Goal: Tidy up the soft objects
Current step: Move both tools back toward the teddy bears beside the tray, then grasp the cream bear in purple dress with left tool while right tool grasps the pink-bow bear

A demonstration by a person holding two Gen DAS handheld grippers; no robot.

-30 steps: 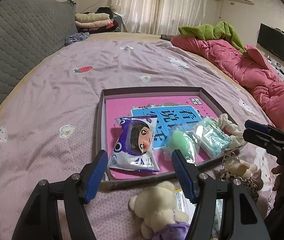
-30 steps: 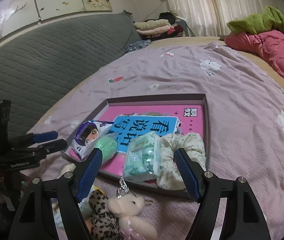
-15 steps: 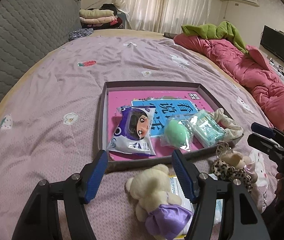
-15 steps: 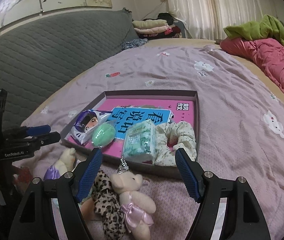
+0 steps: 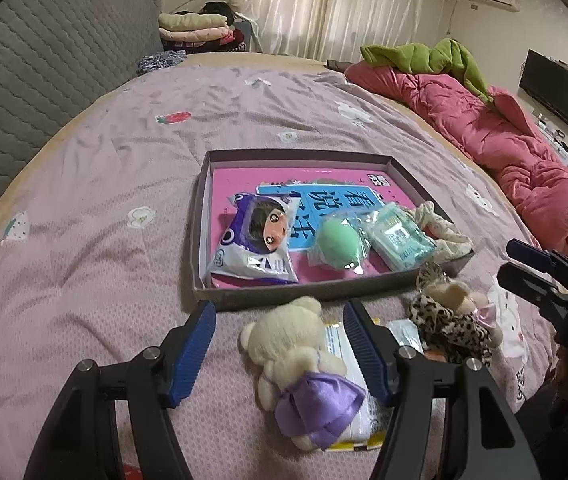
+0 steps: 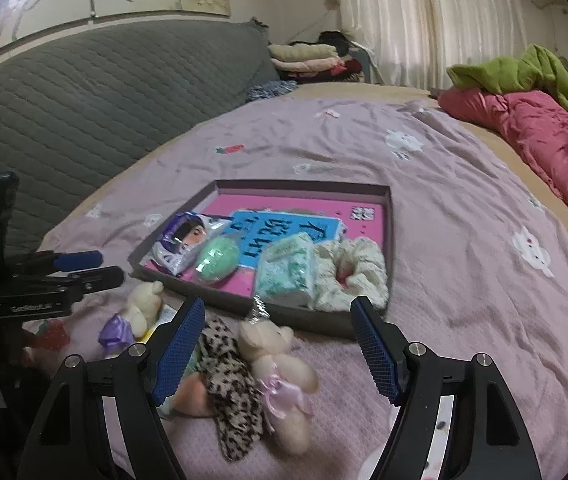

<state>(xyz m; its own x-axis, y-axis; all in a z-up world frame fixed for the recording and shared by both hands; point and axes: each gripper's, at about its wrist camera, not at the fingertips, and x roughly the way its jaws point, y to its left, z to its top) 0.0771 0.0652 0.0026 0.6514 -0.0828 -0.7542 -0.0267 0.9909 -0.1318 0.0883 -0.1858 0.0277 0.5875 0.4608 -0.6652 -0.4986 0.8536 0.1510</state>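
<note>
1. The bed sheet [image 5: 84,208] is mauve-pink with small white cartoon patches and a red strawberry.
2. The tray [image 5: 200,216] has grey-brown walls; the book [image 5: 323,192] in it is hot pink with a blue panel and dark characters.
3. The snack packet [image 5: 254,240] is purple and white.
4. The sponge [image 5: 337,242] is mint green.
5. The tissue pack [image 5: 401,236] is pale teal.
6. The scrunchie [image 6: 353,268] is cream with fine speckles.
7. The cream bear [image 5: 287,340] wears a lilac bow.
8. The leopard-print plush [image 6: 232,384] is tan with black spots.
9. The fingers [image 5: 194,354] have blue ribbed pads on black frames.
10. The quilt [image 5: 503,136] is pink-red.
</note>
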